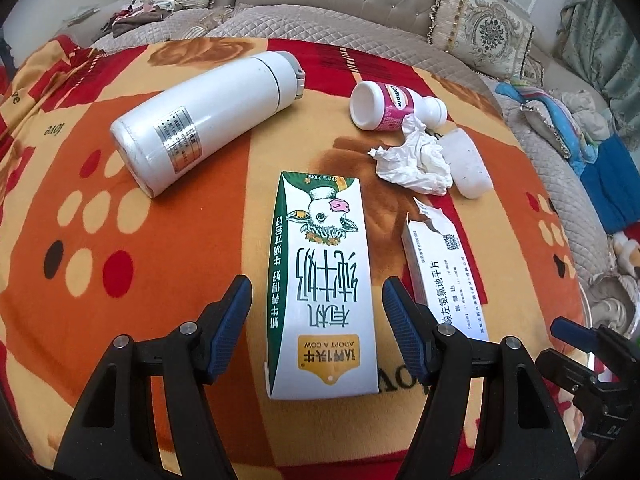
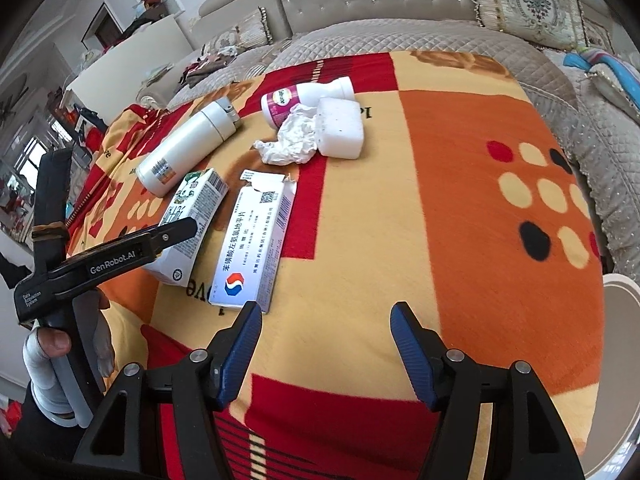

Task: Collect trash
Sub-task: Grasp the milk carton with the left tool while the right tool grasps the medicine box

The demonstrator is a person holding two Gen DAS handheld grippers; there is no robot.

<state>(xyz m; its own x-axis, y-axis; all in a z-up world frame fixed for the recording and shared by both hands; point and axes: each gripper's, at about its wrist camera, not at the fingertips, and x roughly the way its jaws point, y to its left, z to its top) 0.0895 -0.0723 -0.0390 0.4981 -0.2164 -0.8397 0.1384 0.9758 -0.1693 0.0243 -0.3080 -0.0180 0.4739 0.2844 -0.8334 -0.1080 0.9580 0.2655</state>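
Observation:
A white and green milk carton (image 1: pixel 320 280) lies flat on the patterned blanket (image 1: pixel 120 240). My left gripper (image 1: pixel 318 304) is open with one finger on each side of the carton's near half, apart from it. The carton also shows in the right wrist view (image 2: pixel 192 216), with the left gripper (image 2: pixel 176 230) over it. A torn white medicine box (image 1: pixel 444 272) (image 2: pixel 256 244) lies right of the carton. A crumpled tissue (image 1: pixel 416 160) (image 2: pixel 294 136) lies further back. My right gripper (image 2: pixel 326 332) is open and empty over the blanket, just past the medicine box.
A white thermos (image 1: pixel 200 120) (image 2: pixel 188 148) lies on its side at the back left. A white and pink pill bottle (image 1: pixel 394 106) (image 2: pixel 304 98) and a white foam block (image 1: pixel 468 162) (image 2: pixel 342 126) lie by the tissue. A quilted sofa (image 1: pixel 320 12) runs behind. A white round rim (image 2: pixel 620 292) sits at the right edge.

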